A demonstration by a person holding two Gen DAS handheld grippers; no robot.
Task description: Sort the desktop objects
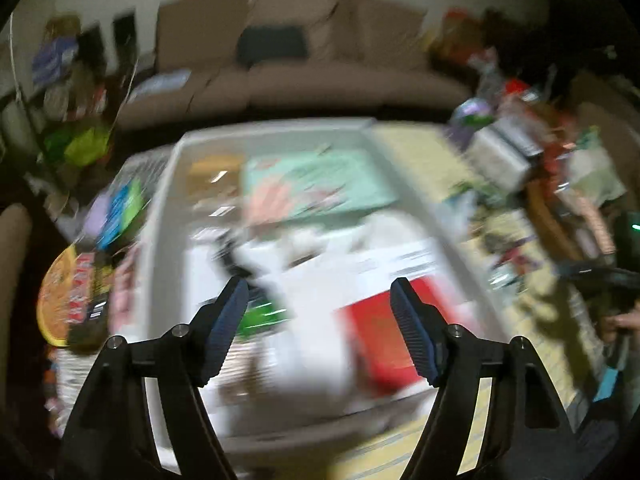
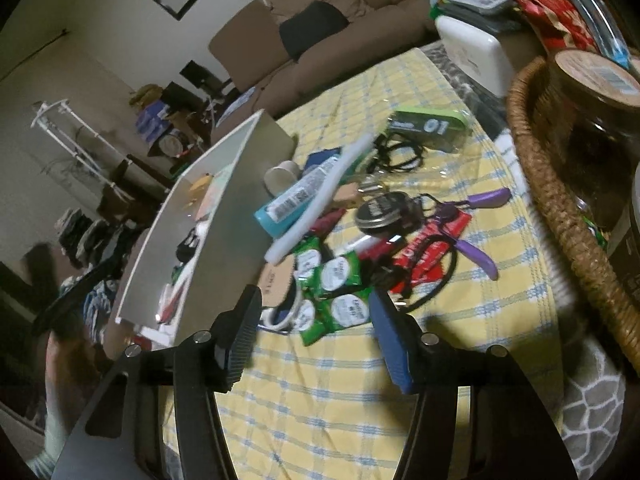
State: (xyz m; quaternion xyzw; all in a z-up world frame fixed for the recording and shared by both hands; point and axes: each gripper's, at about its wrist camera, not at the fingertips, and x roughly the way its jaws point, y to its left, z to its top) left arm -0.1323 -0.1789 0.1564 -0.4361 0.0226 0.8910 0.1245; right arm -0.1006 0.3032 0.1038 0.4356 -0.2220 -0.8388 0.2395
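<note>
My left gripper (image 1: pixel 318 284) hangs open over a long white bin (image 1: pixel 168 208), with nothing between its fingers. The view is smeared, but the bin holds a mint-green card (image 1: pixel 320 184), a red box (image 1: pixel 384 340) and white items. In the right wrist view the same bin (image 2: pixel 240 184) stands left of a heap on the yellow checked cloth. My right gripper (image 2: pixel 314 300) is down at the heap's near edge, its jaws around several green packets (image 2: pixel 340 304). The right pad lies against their edge. A small white-rimmed thing (image 2: pixel 280 314) sits by the left pad.
The heap holds a blue tube (image 2: pixel 288 204), a white stick (image 2: pixel 320 196), a round black tin (image 2: pixel 380 212), purple-handled scissors (image 2: pixel 480 256), a red packet (image 2: pixel 432 248), a black cable (image 2: pixel 396 156) and a green case (image 2: pixel 428 128). A wicker basket (image 2: pixel 560 220) blocks the right. A sofa (image 1: pixel 320 52) lies beyond.
</note>
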